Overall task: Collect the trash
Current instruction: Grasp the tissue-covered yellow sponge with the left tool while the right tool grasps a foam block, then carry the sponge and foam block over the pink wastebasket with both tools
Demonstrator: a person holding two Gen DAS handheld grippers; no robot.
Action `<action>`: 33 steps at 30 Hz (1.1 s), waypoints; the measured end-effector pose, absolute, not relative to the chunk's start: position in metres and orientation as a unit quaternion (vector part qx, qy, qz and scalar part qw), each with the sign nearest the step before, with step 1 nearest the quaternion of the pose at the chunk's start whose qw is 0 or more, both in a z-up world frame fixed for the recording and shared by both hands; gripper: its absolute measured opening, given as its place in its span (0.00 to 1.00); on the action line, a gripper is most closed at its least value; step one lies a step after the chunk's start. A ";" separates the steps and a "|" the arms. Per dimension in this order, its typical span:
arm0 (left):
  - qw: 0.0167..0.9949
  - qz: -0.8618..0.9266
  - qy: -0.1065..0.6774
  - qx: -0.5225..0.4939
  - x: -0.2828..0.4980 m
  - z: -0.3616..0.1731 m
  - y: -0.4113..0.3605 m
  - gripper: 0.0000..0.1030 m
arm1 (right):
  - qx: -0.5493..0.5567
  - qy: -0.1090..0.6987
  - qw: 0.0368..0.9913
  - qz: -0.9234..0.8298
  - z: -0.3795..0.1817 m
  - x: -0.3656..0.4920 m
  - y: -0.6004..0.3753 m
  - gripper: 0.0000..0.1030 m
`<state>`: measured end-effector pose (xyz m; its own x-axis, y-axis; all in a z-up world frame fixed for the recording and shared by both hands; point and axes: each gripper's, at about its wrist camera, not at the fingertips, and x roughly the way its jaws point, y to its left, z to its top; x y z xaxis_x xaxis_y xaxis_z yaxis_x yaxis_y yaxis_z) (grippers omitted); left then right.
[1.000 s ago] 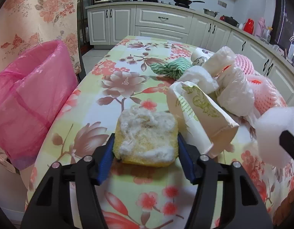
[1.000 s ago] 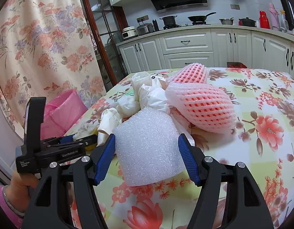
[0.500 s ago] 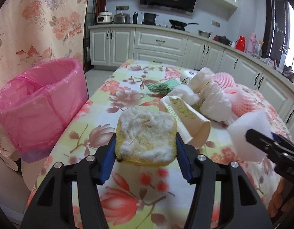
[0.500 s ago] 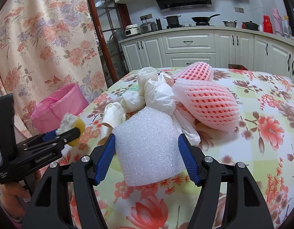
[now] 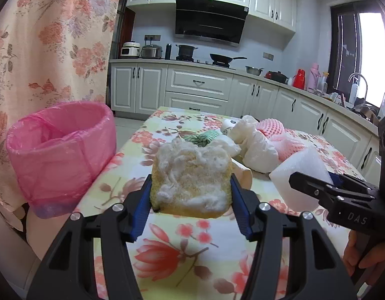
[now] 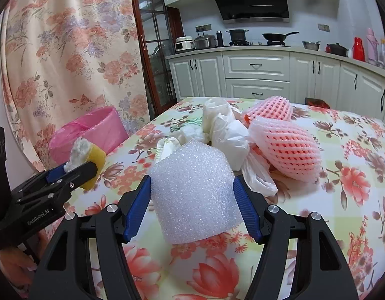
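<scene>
My left gripper [image 5: 191,195] is shut on a worn yellow sponge [image 5: 191,177] with white fluff on top, held above the floral tablecloth [image 5: 167,250]. My right gripper [image 6: 192,197] is shut on a white foam roll [image 6: 194,190], also lifted off the table. In the left wrist view the right gripper [image 5: 314,187] and its foam roll [image 5: 299,170] show at the right. In the right wrist view the left gripper [image 6: 75,172] and the sponge [image 6: 92,162] show at the left. A bin lined with a pink bag [image 5: 60,150] stands beside the table's left edge, open at the top.
A heap of trash lies mid-table: white crumpled plastic bags [image 6: 229,135], two pink foam fruit nets [image 6: 284,147], a green striped wrapper [image 5: 204,136] and a paper cup [image 6: 167,147]. A floral curtain [image 5: 42,50] hangs behind the bin. Kitchen cabinets [image 5: 197,87] stand beyond the table.
The left gripper has risen with the sponge and tilted up, so the pink bin now shows more fully on the left. The right gripper has shifted slightly with its foam roll.
</scene>
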<state>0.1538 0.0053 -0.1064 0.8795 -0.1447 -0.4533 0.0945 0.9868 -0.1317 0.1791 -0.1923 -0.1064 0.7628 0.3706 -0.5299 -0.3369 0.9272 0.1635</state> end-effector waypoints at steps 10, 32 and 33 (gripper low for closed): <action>0.972 -0.044 0.225 -0.054 0.139 -0.102 0.029 0.55 | 0.004 0.281 0.939 0.199 -0.099 0.173 -0.170 0.61; 0.980 0.029 0.190 -0.058 0.132 -0.066 0.110 0.56 | -0.079 0.229 0.931 0.272 -0.050 0.198 -0.059 0.62; 0.980 0.034 0.188 -0.061 0.135 -0.062 0.119 0.56 | -0.080 0.227 0.931 0.275 -0.047 0.201 -0.053 0.62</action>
